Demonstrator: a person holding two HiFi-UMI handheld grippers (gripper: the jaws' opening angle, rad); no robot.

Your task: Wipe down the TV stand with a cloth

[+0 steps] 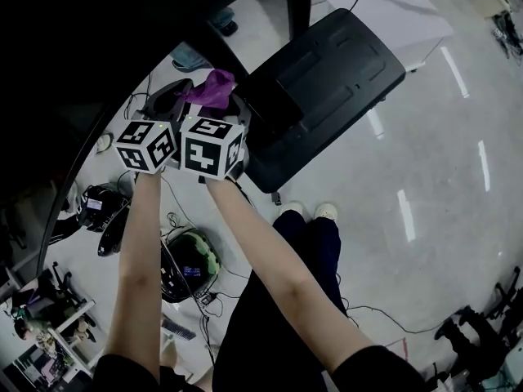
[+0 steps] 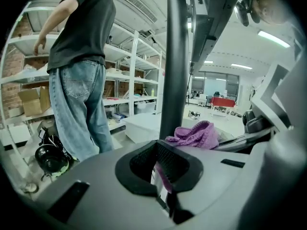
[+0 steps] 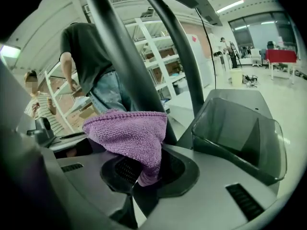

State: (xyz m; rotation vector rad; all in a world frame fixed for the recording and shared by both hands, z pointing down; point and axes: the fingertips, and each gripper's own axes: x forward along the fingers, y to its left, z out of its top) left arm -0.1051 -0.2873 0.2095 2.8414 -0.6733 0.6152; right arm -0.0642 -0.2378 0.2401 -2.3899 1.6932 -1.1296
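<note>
My head camera sits high and looks almost straight down along my forearms onto the left gripper and right gripper, which are side by side, with the base and floor beyond. The left gripper's camera rides low and faces forward along its jaws, very near the post; shelves stand well behind. The right gripper's camera faces much the same way, I think from just beside it. Both gripper views share the post, the cloth and a standing person. The head view shares the cloth and the base with the right gripper view.
</note>
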